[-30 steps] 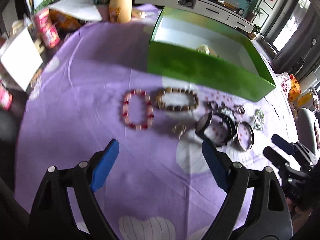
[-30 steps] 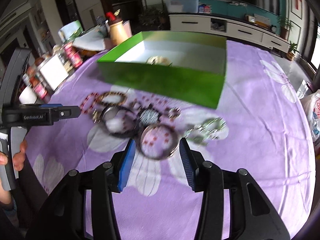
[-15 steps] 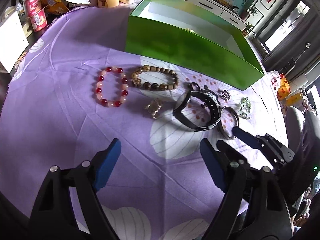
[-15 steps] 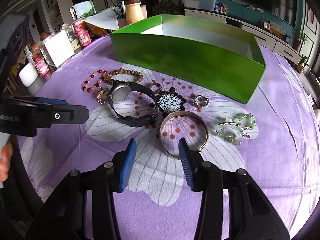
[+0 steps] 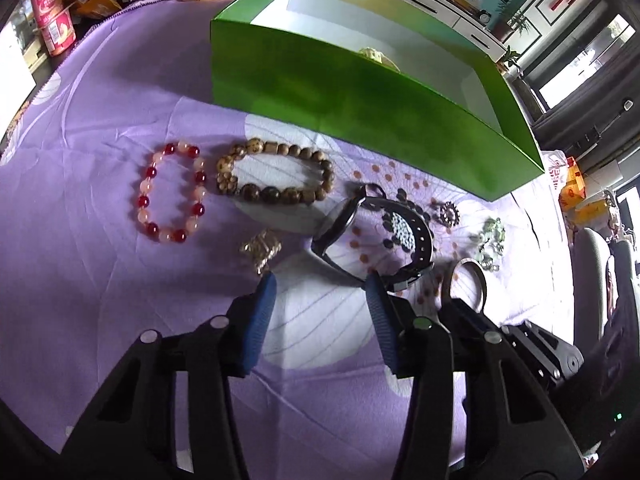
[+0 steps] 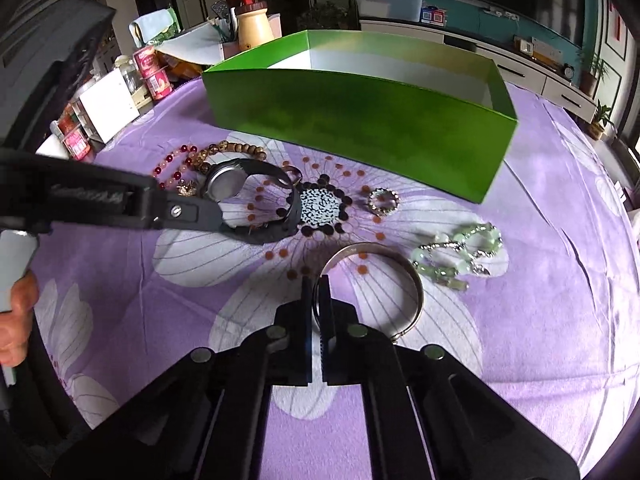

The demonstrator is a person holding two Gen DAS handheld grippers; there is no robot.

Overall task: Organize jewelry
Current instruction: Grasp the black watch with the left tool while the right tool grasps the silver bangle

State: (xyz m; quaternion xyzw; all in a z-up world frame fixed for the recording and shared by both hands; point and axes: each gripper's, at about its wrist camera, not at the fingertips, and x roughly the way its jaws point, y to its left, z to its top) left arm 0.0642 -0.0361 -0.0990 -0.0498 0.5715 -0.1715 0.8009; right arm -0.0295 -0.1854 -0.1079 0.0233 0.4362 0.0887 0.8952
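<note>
Both grippers have come down closer to the jewelry since a second ago, and both sets of jaws have just been closing. On the right gripper (image 6: 316, 300) the blue-padded fingers are now pinched onto the near rim of the plain silver metal bangle (image 6: 404, 276), which lies flat on the purple flower-printed tablecloth (image 6: 540, 320). On the left gripper (image 5: 320, 292) the fingers stand partly apart with only cloth between them; its right fingertip sits at the near edge of the black wristwatch with a round face (image 5: 352, 220), though whether it touches the strap I cannot tell. Left of the watch lie a small gold-coloured charm (image 5: 260, 248), a brown wooden bead bracelet (image 5: 276, 176) and a red-and-pink bead bracelet (image 5: 172, 192). Beyond the bangle rest a small silver ring (image 6: 384, 200) and a pale green bead bracelet with silver links (image 6: 460, 252). Behind all of them stands the open green cardboard box (image 6: 360, 128), with one pale item just visible over its near wall in the left wrist view.
</note>
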